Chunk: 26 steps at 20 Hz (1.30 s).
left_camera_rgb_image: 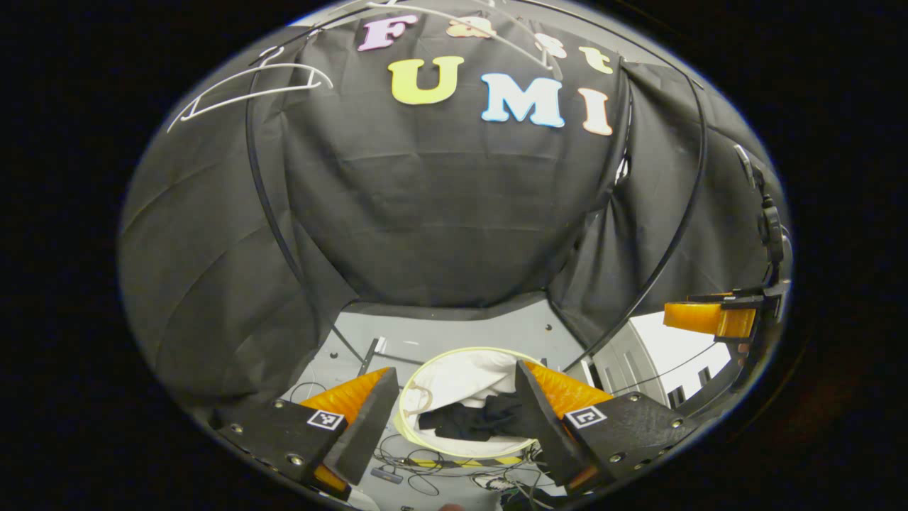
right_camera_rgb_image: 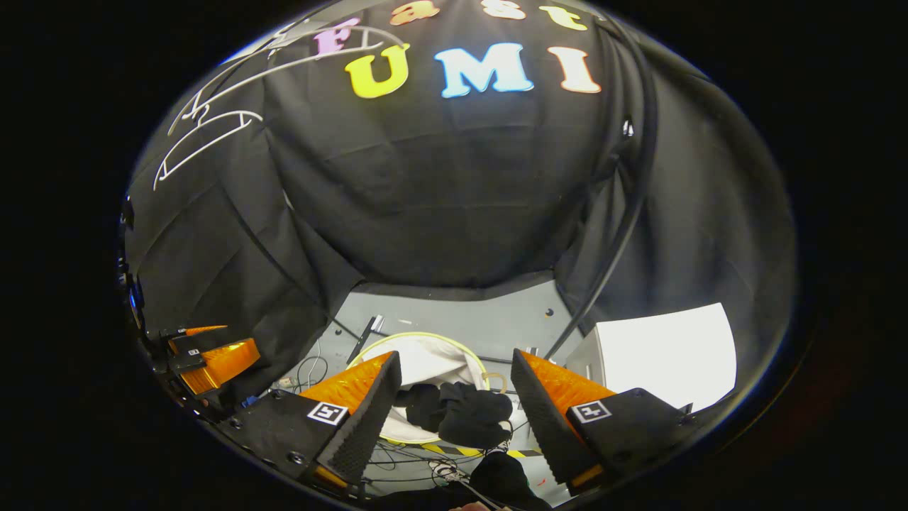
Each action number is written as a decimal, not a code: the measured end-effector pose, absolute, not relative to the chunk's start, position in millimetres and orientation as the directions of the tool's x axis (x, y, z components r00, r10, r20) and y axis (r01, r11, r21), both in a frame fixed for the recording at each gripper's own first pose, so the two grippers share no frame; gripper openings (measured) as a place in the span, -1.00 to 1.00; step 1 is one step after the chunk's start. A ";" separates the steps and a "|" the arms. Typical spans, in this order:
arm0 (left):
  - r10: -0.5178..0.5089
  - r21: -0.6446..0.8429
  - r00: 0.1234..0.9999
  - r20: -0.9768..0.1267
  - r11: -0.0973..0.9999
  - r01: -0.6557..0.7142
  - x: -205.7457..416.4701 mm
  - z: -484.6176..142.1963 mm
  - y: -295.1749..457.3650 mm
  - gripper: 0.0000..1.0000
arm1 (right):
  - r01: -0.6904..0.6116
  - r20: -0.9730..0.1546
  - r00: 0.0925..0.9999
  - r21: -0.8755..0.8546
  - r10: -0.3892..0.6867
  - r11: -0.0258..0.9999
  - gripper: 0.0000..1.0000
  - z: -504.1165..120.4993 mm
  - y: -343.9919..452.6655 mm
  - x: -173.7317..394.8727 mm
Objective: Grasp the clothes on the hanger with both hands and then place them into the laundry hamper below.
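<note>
Below both grippers we see the laundry hamper (left_camera_rgb_image: 468, 355), white-lined, with the black clothes (left_camera_rgb_image: 472, 419) lying inside, perhaps draped over its near rim. Our left gripper (left_camera_rgb_image: 454, 419) and right gripper (right_camera_rgb_image: 454, 415) hang above it, fingers spread wide, holding nothing. White hangers (left_camera_rgb_image: 248, 89) hang upper left.

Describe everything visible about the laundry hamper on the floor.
The laundry hamper is a round, white, soft-sided basket with a pale yellow rim, standing open on the grey floor below both tongs. Inside lies a crumpled black garment; in the right gripper view it bunches up against the near rim. A tan loop, seemingly a handle, shows at the rim. Cables and yellow-black striped tape lie beside its base. Neither tongs touch it.
</note>
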<state>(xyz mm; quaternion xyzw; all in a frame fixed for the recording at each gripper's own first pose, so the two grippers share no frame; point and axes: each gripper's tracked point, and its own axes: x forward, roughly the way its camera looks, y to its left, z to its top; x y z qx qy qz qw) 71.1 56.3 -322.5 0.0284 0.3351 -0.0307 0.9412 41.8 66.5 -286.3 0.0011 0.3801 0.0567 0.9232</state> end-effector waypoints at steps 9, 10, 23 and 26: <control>-0.080 0.145 0.944 -0.319 0.981 0.132 89.7 -136.1 -18.2 0.94 | 0.042 -0.395 0.917 -0.047 -0.057 0.998 0.96 -139.7 -28.9 45.8; -0.087 0.148 0.959 -0.271 0.980 0.130 87.5 -110.3 -28.5 0.94 | 0.057 -0.349 0.934 -0.048 -0.070 0.997 0.96 -123.2 -35.6 43.8; -0.030 -0.009 0.998 0.059 0.999 0.031 28.1 73.5 -87.0 0.93 | 0.041 0.004 0.999 0.093 -0.042 0.995 0.84 22.4 -88.1 16.8; 0.031 -0.021 0.997 0.076 0.999 -0.030 9.0 71.6 -82.9 0.93 | 0.030 -0.002 1.000 0.106 -0.030 0.994 0.95 16.0 -90.7 10.9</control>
